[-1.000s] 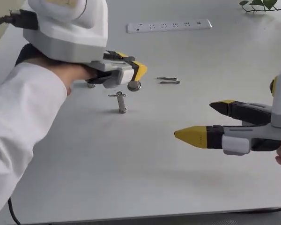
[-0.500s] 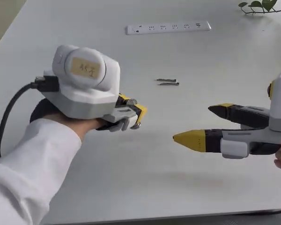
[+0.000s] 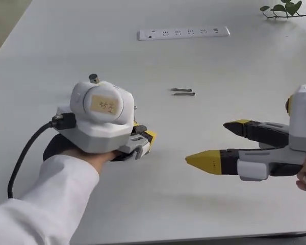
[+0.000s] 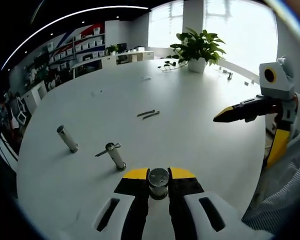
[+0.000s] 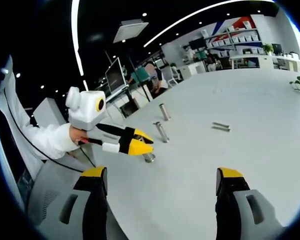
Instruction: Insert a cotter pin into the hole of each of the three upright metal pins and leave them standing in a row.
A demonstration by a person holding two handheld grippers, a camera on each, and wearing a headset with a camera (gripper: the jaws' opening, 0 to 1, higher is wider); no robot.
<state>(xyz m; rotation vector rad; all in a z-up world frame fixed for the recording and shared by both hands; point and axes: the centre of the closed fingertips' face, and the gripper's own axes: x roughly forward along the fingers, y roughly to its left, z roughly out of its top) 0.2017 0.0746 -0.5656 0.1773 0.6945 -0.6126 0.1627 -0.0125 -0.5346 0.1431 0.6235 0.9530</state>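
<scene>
My left gripper (image 3: 143, 140) is shut on a short metal pin (image 4: 158, 180), held upright low over the table, left of centre. Beyond it stand a second pin with a cotter pin through its hole (image 4: 115, 155) and a bare third pin (image 4: 67, 138), whose top (image 3: 93, 78) shows behind the gripper's body. Two loose cotter pins (image 3: 182, 92) lie side by side further back. My right gripper (image 3: 208, 143) hovers open on the right with nothing between its jaws, pointing left at the left gripper (image 5: 135, 142).
A white power strip (image 3: 183, 31) lies along the far side of the table. A leafy plant (image 3: 288, 7) sits at the far right corner. A black cable trails from the left gripper towards the near left edge.
The left gripper has carried the metal pin from the back towards the near side, and now covers the pin that has the cotter pin in the head view. The right gripper has barely moved.
</scene>
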